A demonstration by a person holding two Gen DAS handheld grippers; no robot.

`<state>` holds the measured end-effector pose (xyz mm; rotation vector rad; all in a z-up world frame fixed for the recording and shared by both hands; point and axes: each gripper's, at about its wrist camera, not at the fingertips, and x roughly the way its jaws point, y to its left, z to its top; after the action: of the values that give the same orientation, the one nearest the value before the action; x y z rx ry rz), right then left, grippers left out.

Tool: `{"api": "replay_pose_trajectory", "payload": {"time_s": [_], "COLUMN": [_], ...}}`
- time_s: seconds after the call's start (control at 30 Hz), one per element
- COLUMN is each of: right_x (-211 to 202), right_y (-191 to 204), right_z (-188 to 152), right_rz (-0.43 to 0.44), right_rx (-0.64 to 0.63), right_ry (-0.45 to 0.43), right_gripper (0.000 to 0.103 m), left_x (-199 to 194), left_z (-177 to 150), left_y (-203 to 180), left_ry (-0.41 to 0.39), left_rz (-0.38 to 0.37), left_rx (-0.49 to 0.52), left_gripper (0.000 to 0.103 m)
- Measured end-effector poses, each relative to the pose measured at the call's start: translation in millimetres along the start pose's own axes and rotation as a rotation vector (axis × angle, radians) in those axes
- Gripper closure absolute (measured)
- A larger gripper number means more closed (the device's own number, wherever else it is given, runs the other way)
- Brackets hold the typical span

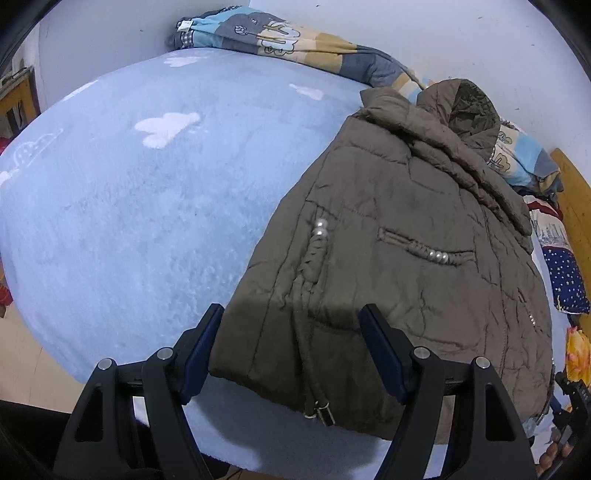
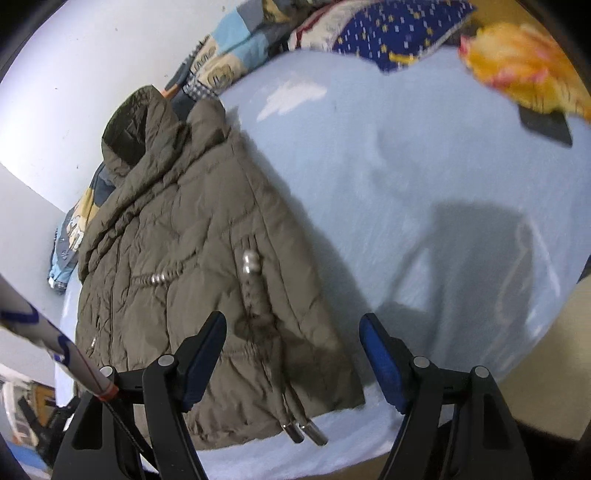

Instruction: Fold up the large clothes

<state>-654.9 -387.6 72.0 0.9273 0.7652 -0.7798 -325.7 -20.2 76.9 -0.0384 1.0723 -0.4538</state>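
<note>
Both claws agape above folded jacket; nothing gripped

Pale blue fleece bed cover with white cloud shapes, filling the middle. Plain white wall from 11 to 2 o'clock, a patterned quilt bunched against it. Wooden bed frame at 3 o'clock. Beige floor at 8 o'clock.
</note>
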Motion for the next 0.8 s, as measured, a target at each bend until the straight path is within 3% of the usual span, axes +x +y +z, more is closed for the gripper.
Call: {"api": "replay_pose_trajectory", "payload": {"time_s": [0.2, 0.4, 0.5, 0.6, 0.8], "right_x": [-27, -36, -37, -28, 16], "right_y": [25, 95, 138, 183, 279], "right_z": [17, 55, 91, 132, 218], "right_rz": [-0.026, 0.090, 0.179, 0.205, 0.173], "right_rx": [-0.108, -0.285, -0.314, -0.342, -0.455], "right_ry": [-0.103, -0.051, -0.024, -0.015, -0.039], "right_gripper": [0.023, 0.023, 0.023, 0.023, 0.023], "left_x": [-18, -26, -16, 11, 65], "left_z": [19, 80, 120, 152, 162], "left_y": [-24, -81, -120, -160, -179], "left_ry": [-0.094, -0.162, -0.158, -0.143, -0.057], "left_rz": [0.007, -0.096, -0.175, -0.226, -0.239], "left_rx": [0.066, 0.186, 0.232, 0.304, 0.278], "left_gripper": [0.029, 0.029, 0.029, 0.029, 0.029]}}
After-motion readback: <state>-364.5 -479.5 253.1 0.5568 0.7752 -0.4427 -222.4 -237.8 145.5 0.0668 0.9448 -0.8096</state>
